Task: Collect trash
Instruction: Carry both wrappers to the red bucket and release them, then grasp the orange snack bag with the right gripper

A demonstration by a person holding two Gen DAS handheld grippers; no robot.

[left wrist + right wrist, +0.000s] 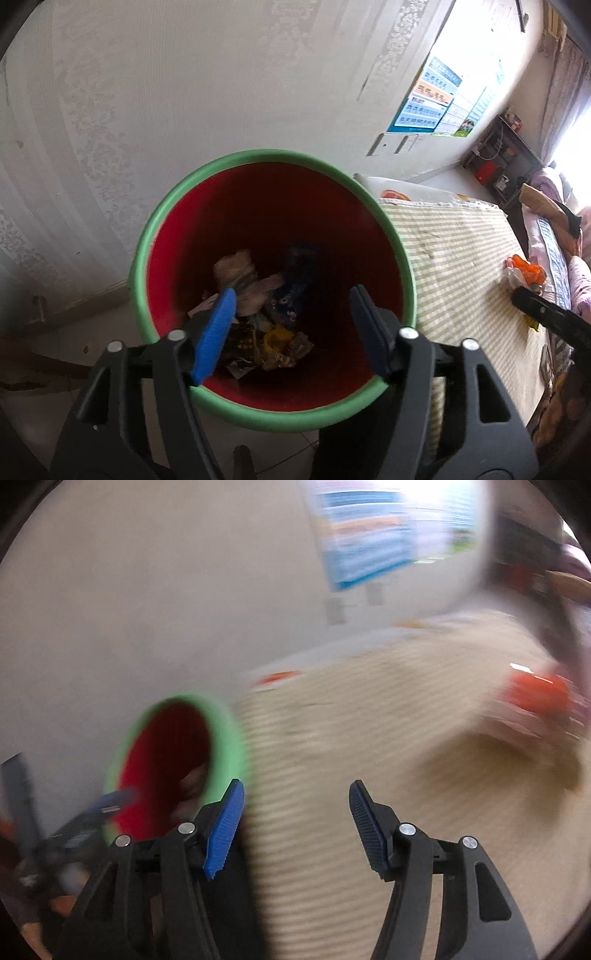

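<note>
A red trash bin with a green rim (147, 236) fills the left wrist view, with several wrappers (266, 306) lying in its bottom. My left gripper (291, 295) hangs open and empty right over the bin's mouth. In the blurred right wrist view the bin (225, 738) sits at lower left, beside a checked tablecloth (369, 738). My right gripper (295, 790) is open and empty above the cloth. An orange piece of trash (535, 694) lies on the cloth at far right; it also shows in the left wrist view (524, 273), next to my right gripper's black finger.
A pale wall (184, 92) with a blue poster (424, 99) is behind the bin. A dark shelf unit (498, 162) and bedding (554, 236) lie beyond the table. Tiled floor (74, 332) is left of the bin.
</note>
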